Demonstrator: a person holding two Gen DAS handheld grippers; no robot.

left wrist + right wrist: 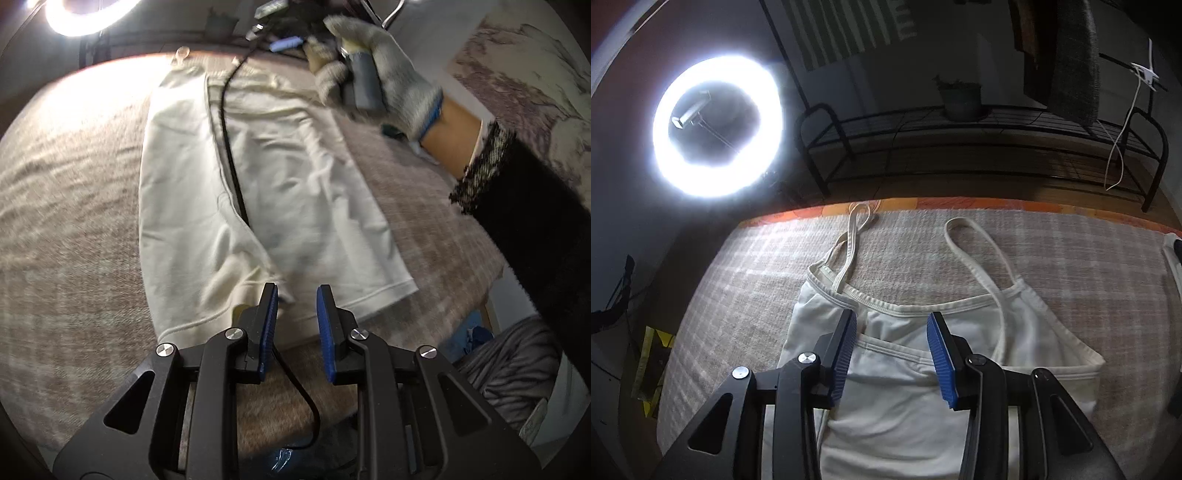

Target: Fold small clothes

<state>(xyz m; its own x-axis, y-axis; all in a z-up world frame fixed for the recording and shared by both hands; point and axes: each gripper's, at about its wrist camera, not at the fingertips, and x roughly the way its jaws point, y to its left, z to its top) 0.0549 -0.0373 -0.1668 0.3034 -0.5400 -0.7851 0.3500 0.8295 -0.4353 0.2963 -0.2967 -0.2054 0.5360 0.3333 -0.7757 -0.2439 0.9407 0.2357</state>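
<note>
A white strappy top lies flat on the checked beige table cover, folded lengthwise with its hem nearest the left wrist camera. My left gripper hovers over that hem, its jaws a narrow gap apart with nothing pinched between them. In the right wrist view the top shows its neckline and two thin straps stretched toward the far table edge. My right gripper hangs open just above the neckline, and its blue pads grip nothing.
A gloved hand with a dark sleeve holds the right gripper's handle over the far end. A black cable trails across the top. A bright ring light and a black metal shelf stand beyond the table's orange edge.
</note>
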